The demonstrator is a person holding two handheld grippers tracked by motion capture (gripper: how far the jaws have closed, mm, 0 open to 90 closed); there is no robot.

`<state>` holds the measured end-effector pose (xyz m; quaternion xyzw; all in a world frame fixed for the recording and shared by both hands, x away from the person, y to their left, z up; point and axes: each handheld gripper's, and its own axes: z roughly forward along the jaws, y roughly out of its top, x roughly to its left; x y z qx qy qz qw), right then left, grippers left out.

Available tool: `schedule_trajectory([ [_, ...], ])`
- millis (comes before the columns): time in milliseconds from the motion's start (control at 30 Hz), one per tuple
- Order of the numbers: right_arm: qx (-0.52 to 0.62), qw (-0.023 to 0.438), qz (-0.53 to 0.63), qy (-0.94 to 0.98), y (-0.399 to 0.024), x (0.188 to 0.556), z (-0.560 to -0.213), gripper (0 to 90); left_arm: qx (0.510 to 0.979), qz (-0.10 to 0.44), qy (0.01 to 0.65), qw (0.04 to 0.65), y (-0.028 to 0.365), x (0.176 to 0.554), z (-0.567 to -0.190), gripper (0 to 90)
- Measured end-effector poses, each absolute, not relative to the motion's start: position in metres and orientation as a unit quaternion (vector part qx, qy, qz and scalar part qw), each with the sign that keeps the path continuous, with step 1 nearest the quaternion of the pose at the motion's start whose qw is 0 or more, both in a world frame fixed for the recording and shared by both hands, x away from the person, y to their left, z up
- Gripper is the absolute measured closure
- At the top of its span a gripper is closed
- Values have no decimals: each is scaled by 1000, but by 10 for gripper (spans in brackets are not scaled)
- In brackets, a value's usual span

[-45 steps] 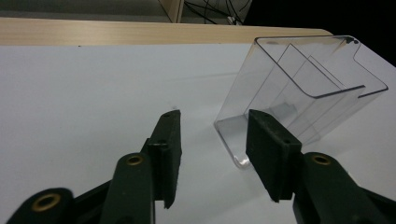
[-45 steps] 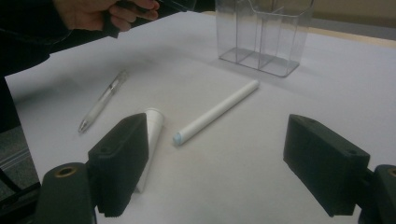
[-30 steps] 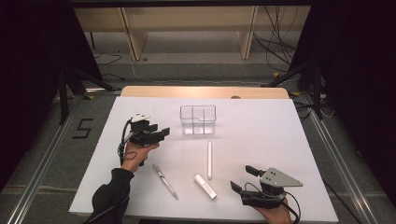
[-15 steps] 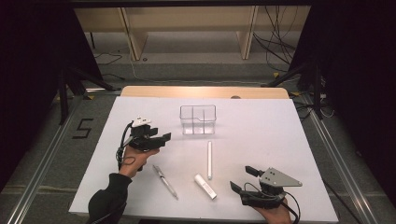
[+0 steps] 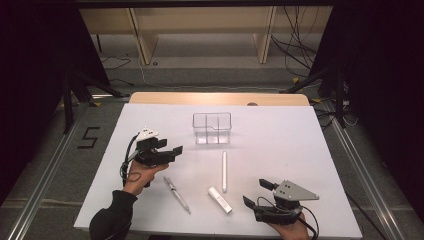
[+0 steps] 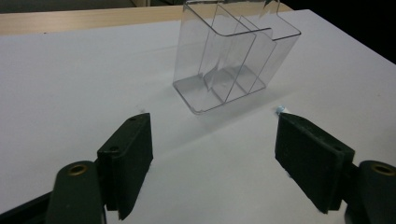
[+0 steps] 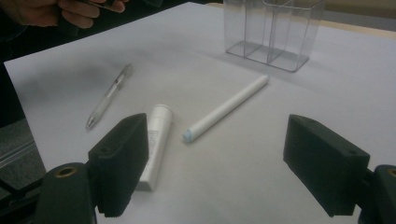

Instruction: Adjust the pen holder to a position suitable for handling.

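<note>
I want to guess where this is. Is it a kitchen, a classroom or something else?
Probably a lab or workshop set up for recording. A white table stands between metal floor rails, with loose cables behind it and dark curtains at the sides. On it lie only a clear organizer and some pens.

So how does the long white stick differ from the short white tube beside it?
The long white stick is slim and round with a pale blue tip; the short white tube is thicker, with a cap at one end and a flat end at the other. In the high view the stick points at the clear organizer, while the tube lies diagonally. Both lie flat, untouched.
</note>
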<state>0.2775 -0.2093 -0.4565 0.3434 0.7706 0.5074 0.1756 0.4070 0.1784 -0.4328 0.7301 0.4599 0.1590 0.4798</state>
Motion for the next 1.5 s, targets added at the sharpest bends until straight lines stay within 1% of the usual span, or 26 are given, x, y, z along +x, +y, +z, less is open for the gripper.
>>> schedule_trajectory([
  [333,340,161,496,783,-192,277,-452,235,721,171,441,507,180,391,-435,250],
  [767,331,151,485,795,-169,281,-449,237,710,180,444,516,185,379,-440,231],
  [1400,312,132,473,813,-141,287,-454,227,715,177,428,524,187,357,-454,193],
  [1500,310,129,473,814,-137,287,-454,226,716,183,425,523,186,353,-454,191],
])
